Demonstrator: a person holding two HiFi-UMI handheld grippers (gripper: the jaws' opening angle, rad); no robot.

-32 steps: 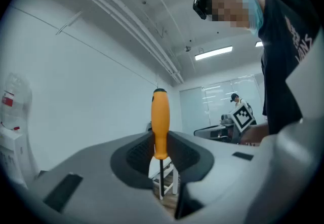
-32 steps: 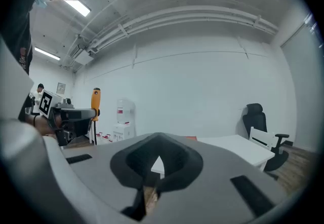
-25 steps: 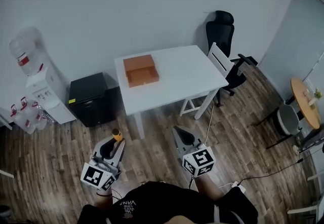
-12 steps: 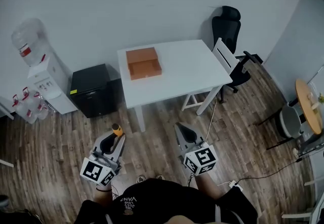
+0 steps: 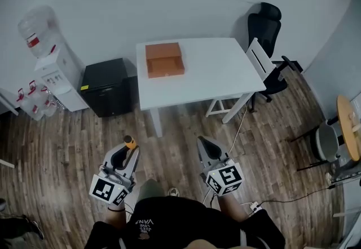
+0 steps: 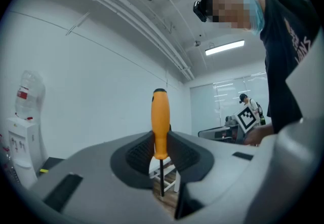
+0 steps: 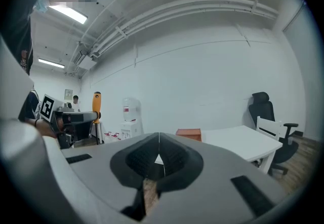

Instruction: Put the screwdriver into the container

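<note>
- The orange-handled screwdriver (image 6: pixel 159 121) was pinched upright between the jaws of the left gripper (image 5: pixel 127 152).
- The right gripper (image 5: pixel 205 145) was held alongside, jaws pressed together on nothing.
- The open orange container (image 5: pixel 164 59) was seen on the white table (image 5: pixel 214 73), well apart from both.

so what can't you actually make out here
screwdriver tip shape: left gripper view, too thin and dark; head view, hidden under the left gripper.
container inside: head view, too small; right gripper view, side-on, its wall hides it.
</note>
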